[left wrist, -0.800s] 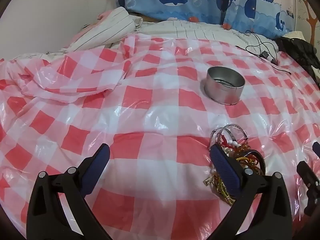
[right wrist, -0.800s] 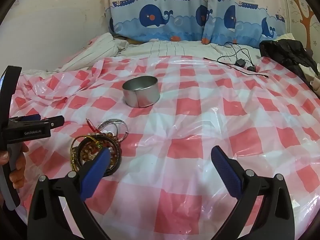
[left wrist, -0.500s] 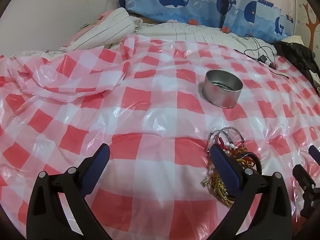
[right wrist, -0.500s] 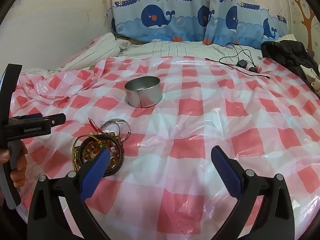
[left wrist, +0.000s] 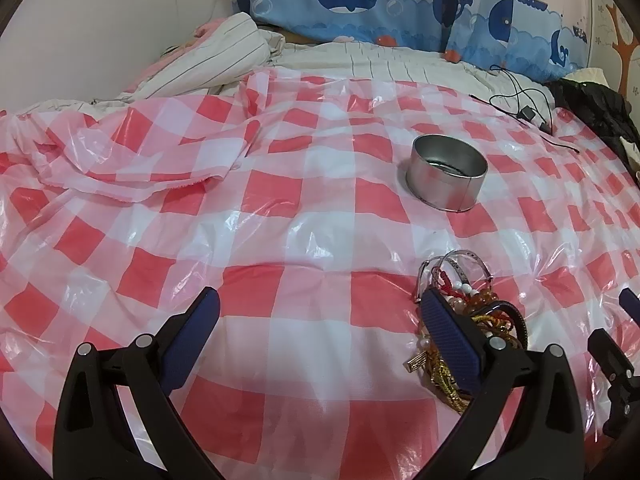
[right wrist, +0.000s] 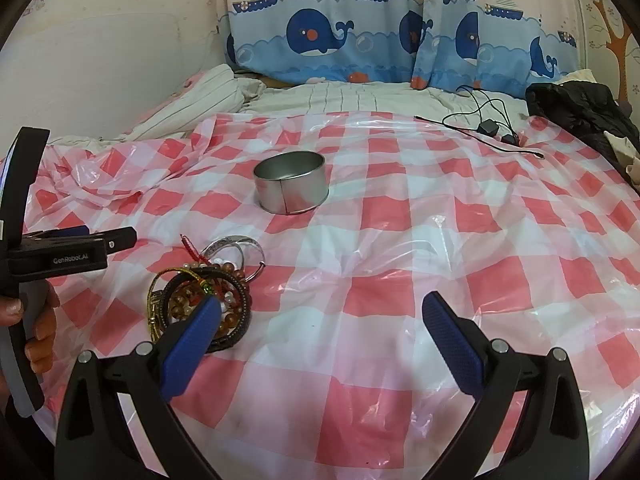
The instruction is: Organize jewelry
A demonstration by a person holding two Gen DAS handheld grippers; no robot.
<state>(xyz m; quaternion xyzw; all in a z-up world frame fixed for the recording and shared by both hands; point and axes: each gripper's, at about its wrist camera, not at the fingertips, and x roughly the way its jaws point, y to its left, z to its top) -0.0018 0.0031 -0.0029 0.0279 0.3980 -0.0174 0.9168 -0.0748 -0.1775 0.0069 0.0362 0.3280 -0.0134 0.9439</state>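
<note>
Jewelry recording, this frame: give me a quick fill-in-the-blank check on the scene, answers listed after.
1. The round metal tin standing on the checked sheet holds ____ jewelry.
2. The jewelry pile lies ____ the tin, not in it.
3. The left gripper and the right gripper both have their jaws ____.
4. The black cable lies at the far ____ of the sheet in the right wrist view.

Missing words: no; outside; open; right
</note>
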